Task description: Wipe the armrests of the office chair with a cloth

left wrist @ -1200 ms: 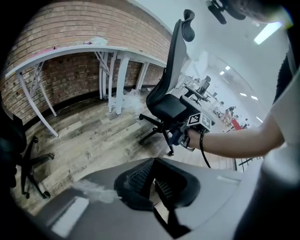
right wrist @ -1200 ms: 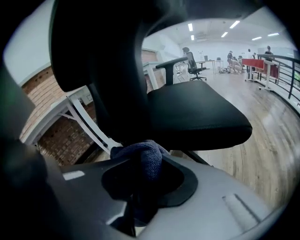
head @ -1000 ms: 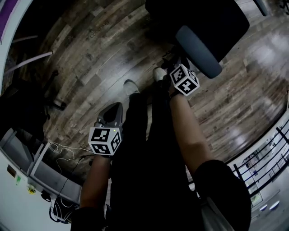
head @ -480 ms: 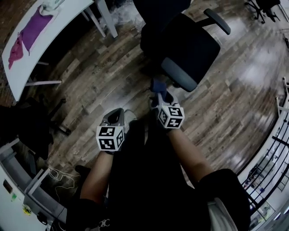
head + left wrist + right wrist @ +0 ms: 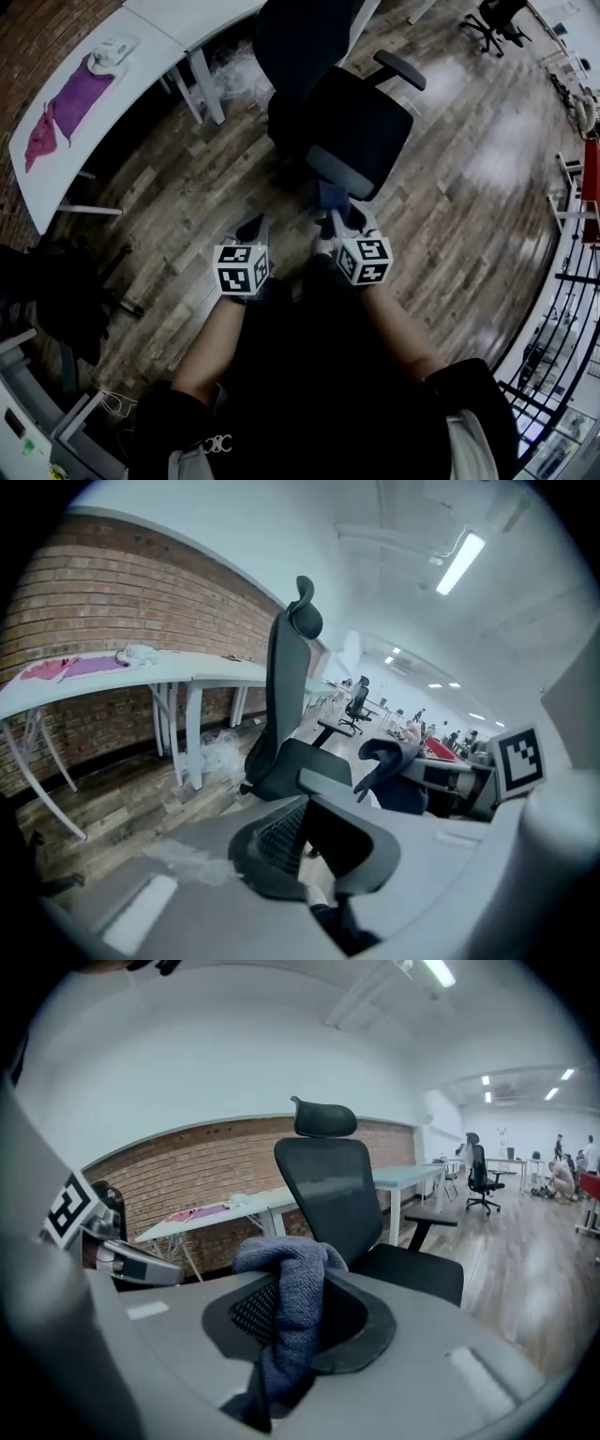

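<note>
Blue-grey cloth, head view: found pinched in the right hand-held gripper, just beside the near armrest of the office chair; could not tell whether touching. Noted far armrest on the seat's other side. Found left hand-held gripper beside the right one, over plank floor, apart from the chair. Logged white worktop well to the left, with a purple cloth spread on it.

Left gripper view: saw jaws drawn close, only a narrow slit between them, nothing held. Saw chair upright ahead, headrest on top, and the blue-grey cloth off to the right.

Right gripper view: confirmed jaws clamped on the cloth, top bunched above them, tail hanging below. Saw chair back and seat straight ahead, brick wall behind.
</note>
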A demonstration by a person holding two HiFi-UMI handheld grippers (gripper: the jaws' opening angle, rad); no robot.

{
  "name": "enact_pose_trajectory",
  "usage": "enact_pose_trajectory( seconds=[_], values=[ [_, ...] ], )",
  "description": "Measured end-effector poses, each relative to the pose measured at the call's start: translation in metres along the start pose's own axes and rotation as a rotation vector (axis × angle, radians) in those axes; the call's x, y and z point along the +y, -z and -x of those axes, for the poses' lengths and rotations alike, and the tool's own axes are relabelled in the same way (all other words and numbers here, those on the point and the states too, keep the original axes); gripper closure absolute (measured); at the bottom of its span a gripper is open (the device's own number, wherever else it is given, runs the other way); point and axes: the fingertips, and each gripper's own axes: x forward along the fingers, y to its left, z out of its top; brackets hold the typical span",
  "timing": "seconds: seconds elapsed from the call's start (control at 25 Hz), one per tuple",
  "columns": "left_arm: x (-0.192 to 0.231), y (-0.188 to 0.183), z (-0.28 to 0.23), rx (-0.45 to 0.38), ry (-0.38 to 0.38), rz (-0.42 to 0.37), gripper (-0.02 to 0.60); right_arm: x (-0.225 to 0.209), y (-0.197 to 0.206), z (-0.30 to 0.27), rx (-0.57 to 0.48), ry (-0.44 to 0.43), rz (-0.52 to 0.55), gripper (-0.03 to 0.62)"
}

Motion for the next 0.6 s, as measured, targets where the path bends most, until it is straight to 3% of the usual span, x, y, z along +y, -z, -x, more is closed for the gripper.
enact_pose_trajectory(
  seconds=[0.28, 0.6],
  values=[
    [-0.046, -0.040, -0.011, -0.075, -0.011, -0.056, 0.577, -0.048, -0.019, 0.031, -0.036, 0.007, 0.015, 0.507],
    [-0.127, -0.060, -0.051, -0.152, -0.096, -0.008, 0.577, -0.097, -0.050, 0.048, -0.054, -0.245, 0.156, 0.507]
  ],
)
